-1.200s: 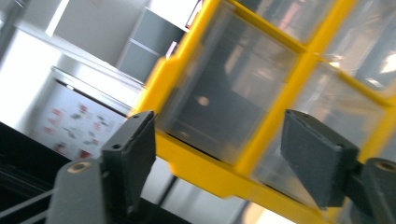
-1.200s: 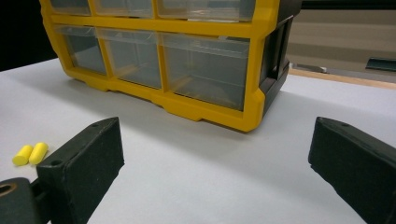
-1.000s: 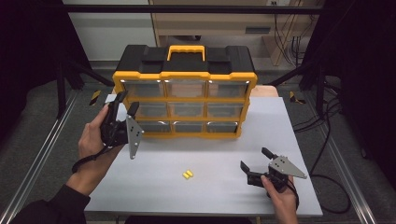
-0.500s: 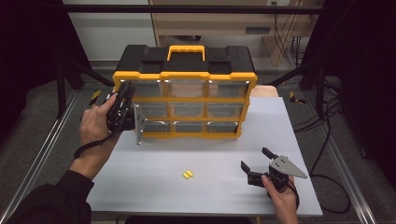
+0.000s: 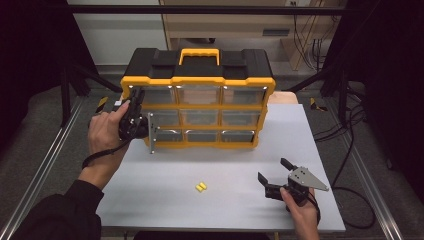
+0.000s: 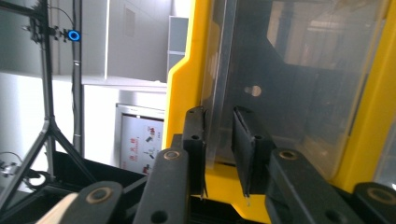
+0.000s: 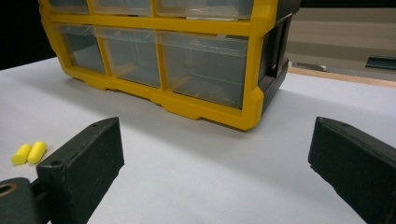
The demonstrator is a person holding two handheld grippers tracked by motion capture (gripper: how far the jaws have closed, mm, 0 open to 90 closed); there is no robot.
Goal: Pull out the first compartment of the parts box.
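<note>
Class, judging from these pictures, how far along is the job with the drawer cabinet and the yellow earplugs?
Done: nothing stored; all drawers look shut. In hand: the left gripper, jaws just closing, straddles the lip of a left-column clear drawer on the cabinet. Left: opening it and moving the earplugs, which lie untouched near the open right gripper.

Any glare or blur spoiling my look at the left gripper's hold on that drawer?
Left gripper view: the clear drawer front between the pads is sharp, with pale reflections on the plastic right of it. High view: left gripper is soft and dark, detail lost.
</note>
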